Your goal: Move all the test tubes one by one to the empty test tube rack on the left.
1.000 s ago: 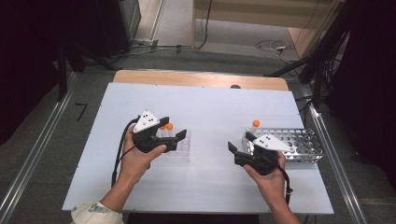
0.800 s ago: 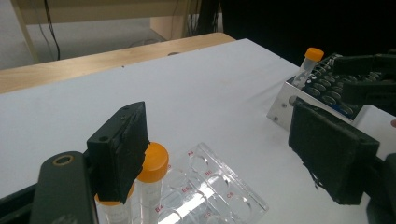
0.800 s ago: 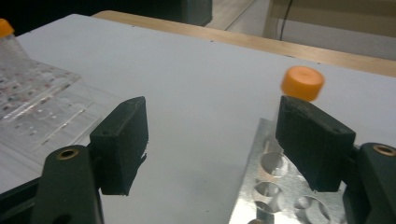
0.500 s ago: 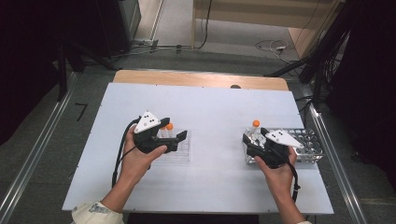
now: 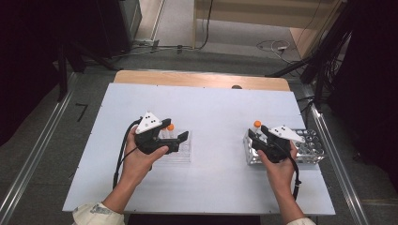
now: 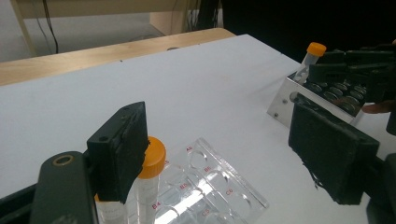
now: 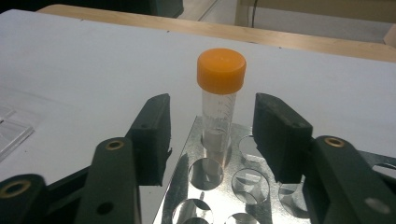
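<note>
An orange-capped tube [image 7: 220, 100] stands upright in a corner hole of the metal rack [image 7: 183, 164]. My right gripper [image 7: 217, 140] is open with a jaw on each side of the tube. Its jaws have just been closing, and a gap still shows on both sides. From above, the right gripper [image 5: 257, 133] sits at the left end of the metal rack [image 5: 309, 151]. My left gripper [image 6: 224, 149] is open wide over the clear plastic rack [image 6: 224, 189]. A second orange-capped tube [image 6: 150, 175] stands in that rack beside the gripper's left jaw. The left gripper [image 5: 176, 130] hovers at table centre-left.
The white tabletop [image 5: 211, 108] ends in a wooden strip [image 5: 202, 79] along the far edge. Cables trail from both grippers toward the near edge. The metal rack has several vacant holes [image 7: 247, 179]. Dark equipment and floor cables lie beyond the table.
My right gripper has swung from in front of the metal rack onto its left corner. Its jaws have narrowed around the tube there. The left gripper has not moved.
</note>
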Tool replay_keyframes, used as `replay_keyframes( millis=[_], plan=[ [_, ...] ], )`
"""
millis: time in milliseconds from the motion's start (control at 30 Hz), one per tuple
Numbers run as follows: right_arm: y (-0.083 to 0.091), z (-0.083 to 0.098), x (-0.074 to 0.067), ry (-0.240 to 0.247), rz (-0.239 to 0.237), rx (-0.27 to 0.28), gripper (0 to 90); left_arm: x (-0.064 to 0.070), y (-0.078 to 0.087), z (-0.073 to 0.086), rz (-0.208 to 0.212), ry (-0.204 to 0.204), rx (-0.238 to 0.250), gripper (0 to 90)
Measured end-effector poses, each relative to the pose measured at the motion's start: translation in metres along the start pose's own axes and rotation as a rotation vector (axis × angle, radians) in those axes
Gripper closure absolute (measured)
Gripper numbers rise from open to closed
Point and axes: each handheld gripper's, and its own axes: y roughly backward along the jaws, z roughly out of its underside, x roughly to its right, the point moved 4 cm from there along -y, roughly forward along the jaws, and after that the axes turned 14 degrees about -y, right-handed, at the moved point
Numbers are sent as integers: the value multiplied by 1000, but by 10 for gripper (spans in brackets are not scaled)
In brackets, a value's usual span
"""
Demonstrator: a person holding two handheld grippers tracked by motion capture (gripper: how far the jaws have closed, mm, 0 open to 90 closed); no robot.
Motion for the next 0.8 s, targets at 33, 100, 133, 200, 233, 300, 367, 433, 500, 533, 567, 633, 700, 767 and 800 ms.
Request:
replay_keyframes(
  millis=[33,100,133,200,233,300,367,433,500,533,567,633,700,767,800],
  plan=[
    [0,0,0,-3,1,-2,490,0,0,0,0,0,-2,214],
    [-1,-1,1,-8,-1,-10,526,1,-1,0,1,-2,-4,214],
    [-2,-1,0,-7,2,-16,540,1,-1,0,2,-3,-5,214],
    [-4,-1,1,-4,5,-25,567,2,-1,1,6,-2,-5,214],
    [-5,0,1,-1,11,-29,576,2,-1,1,6,-2,-5,214],
    [-7,0,3,-5,18,-34,597,2,-1,1,7,0,-3,214],
    [-8,0,3,-9,21,-34,613,1,-1,1,7,-1,-5,214],
    [-9,0,4,-8,22,-38,629,1,-2,2,6,0,-9,214],
    [-10,1,3,-8,25,-42,643,1,-2,2,6,-1,-10,214],
    [-11,2,3,-3,27,-43,657,1,-2,2,7,-1,-9,214],
    [-12,3,3,3,30,-45,666,1,-2,2,7,-1,-10,214],
    [-12,3,3,6,34,-42,698,2,-2,2,8,-3,-11,215],
    [-12,3,4,10,33,-35,715,2,-2,2,9,-1,-12,214],
    [-12,4,3,13,35,-34,719,3,-3,2,10,-1,-11,214],
    [-12,4,3,13,36,-33,720,3,-3,2,11,-1,-12,214]
  ],
)
